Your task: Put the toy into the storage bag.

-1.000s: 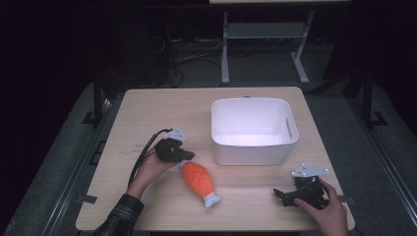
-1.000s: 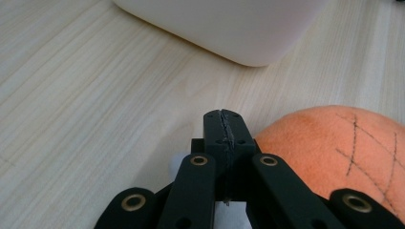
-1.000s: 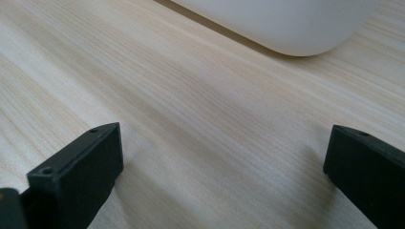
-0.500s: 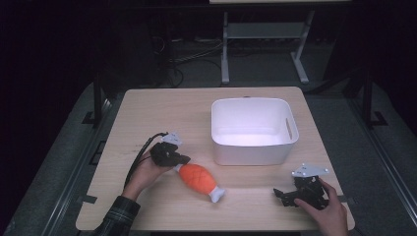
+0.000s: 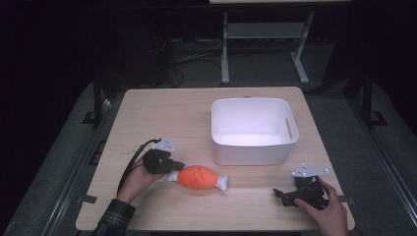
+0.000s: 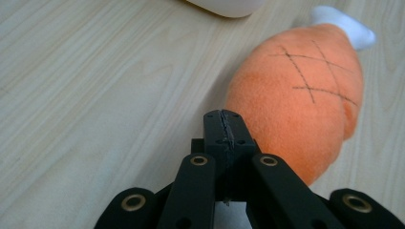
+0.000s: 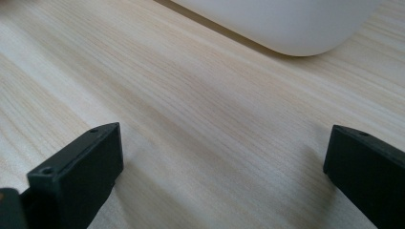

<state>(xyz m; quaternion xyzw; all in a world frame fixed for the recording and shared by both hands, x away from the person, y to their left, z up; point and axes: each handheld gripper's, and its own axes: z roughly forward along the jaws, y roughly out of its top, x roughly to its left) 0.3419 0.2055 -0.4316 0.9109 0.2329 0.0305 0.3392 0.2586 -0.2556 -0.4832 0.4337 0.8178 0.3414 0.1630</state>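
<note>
An orange plush drumstick (image 5: 196,177) with white ends lies nearly level on the wooden table (image 5: 162,113), in front of the white tub (image 5: 253,129). My left gripper (image 5: 173,167) sits at the toy's left end, its jaws pressed flat together. In the left gripper view the left gripper (image 6: 224,120) is shut, and the orange drumstick (image 6: 298,102) lies right against its right side. My right gripper (image 5: 282,195) rests near the table's front right edge. In the right gripper view the right gripper (image 7: 224,162) stands wide open over bare wood.
The white tub's rounded wall (image 7: 286,24) rises just ahead of the right gripper. Both hands come in over the near table edge. Beyond the table's far edge the floor is dark, with a metal frame (image 5: 265,44) and cables.
My left hand has drawn back toward the near left. The drumstick has swung from slanting down-right to lying almost level. The right gripper has stayed put.
</note>
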